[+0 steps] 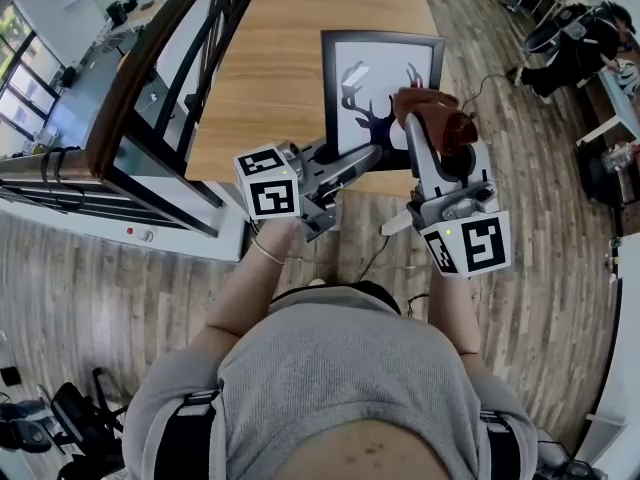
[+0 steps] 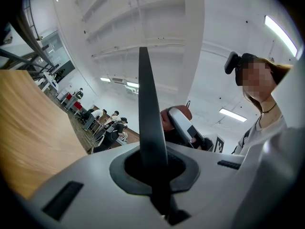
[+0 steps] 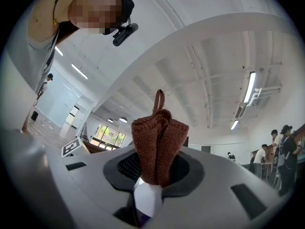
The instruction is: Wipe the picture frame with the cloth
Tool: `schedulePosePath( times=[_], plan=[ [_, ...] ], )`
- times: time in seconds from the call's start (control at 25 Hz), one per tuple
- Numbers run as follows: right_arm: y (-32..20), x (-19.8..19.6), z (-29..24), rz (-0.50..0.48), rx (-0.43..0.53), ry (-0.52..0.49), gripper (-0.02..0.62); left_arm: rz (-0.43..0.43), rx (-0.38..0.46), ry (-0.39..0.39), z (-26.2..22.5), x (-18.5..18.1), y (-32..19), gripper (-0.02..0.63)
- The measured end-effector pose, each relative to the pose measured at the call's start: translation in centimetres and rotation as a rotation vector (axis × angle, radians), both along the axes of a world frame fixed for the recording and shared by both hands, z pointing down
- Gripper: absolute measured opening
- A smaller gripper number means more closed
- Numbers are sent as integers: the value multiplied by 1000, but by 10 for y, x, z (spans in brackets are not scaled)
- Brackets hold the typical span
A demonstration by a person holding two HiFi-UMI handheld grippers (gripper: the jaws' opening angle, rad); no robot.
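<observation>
The wooden table (image 1: 280,78) is the biggest thing here. The picture frame (image 1: 385,83) is over the table's near edge, its glazed deer print facing the person. Whether its bottom edge rests on the table I cannot tell. It looks stiff, fairly light and breakable at the glass, with a slick face, so the black border is the place to hold it, not the pane. The left gripper (image 1: 365,158), at the table's near edge, does this: its jaws are pinched tight on the frame's thin dark edge (image 2: 148,109) at the lower left. The right gripper (image 1: 420,133), by the frame's lower right, clamps a bunched brown knitted cloth (image 3: 159,142). The cloth looks soft, light and grippy, and should press flat against the glass.
</observation>
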State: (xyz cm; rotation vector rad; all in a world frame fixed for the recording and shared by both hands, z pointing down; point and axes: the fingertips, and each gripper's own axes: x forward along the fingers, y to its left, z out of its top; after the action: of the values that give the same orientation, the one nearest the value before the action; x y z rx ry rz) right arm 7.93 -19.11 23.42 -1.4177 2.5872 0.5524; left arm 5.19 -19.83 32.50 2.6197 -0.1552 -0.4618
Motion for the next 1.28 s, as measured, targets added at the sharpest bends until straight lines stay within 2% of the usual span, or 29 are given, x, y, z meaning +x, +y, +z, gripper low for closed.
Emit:
schedulePosePath(
  times=[0.4,0.76,1.08,1.28],
  plan=[
    [8,-15,27,-27,-57,-6,97,-17,-16,20,3,-18,-6,20],
    [21,-16,40,-27,-105,32,97,-6,-25,56,-3,-19,-3,20],
    [29,-14,52,-49,-138,26,97,-8,-37,74,-5,-21,-2,20],
    [31,-13,57,-53,-153,19,97,-14,-32,59,-5,-21,-3,20]
  ],
)
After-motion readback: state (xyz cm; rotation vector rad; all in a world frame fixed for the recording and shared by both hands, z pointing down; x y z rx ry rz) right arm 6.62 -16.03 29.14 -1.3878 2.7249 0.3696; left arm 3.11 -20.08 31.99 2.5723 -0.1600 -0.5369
